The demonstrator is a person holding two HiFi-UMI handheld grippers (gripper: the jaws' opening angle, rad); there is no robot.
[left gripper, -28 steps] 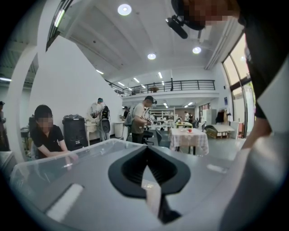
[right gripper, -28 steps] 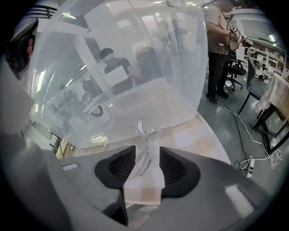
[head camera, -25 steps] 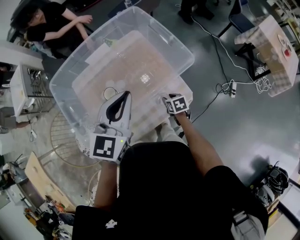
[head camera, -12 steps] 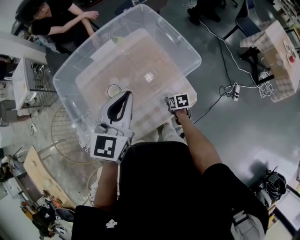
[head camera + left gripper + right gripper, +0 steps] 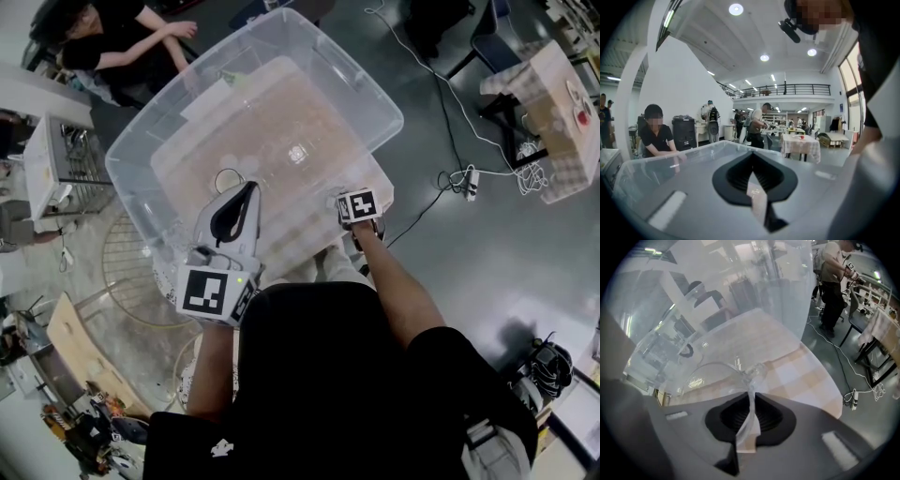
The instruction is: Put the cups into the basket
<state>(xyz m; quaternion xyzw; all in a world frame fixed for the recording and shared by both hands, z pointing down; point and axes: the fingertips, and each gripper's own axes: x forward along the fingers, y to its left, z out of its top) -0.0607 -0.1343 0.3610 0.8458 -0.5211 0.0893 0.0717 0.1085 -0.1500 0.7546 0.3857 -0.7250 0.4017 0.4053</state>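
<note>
- L gripper (image 5: 246, 192): grey fingers pressed together w/ nothing between them. It hovers over the bin's near-left side, same spot as a sec ago. No part in this step, by the look of it.
- Big clear plastic bin (image 5: 364, 82), the basket here: sits on the bench (image 5: 380, 187), which has a beige checked cloth. A faint round ring (image 5: 225, 179) shows on the bin floor, left of centre.
- R gripper (image 5: 751, 401): at the bin's near-right corner, barely shifted.
  - The change is in the fingers: spread wide a sec ago, now closing.
  - The thin wall of a clear plastic cup (image 5: 722, 373) runs between them and already looks pinched.
- The cup: low on the checked cloth, close to the bin's wall. It seems to be outside the bin, but clear plastic on clear plastic makes that hard to call.
- Meaning for the task: reach is over and the grab is just being made, so this cup isn't delivered yet. Next it prob. needs a lift over the rim and a release inside. The wall is thin, so a hard squeeze could buckle it.
</note>
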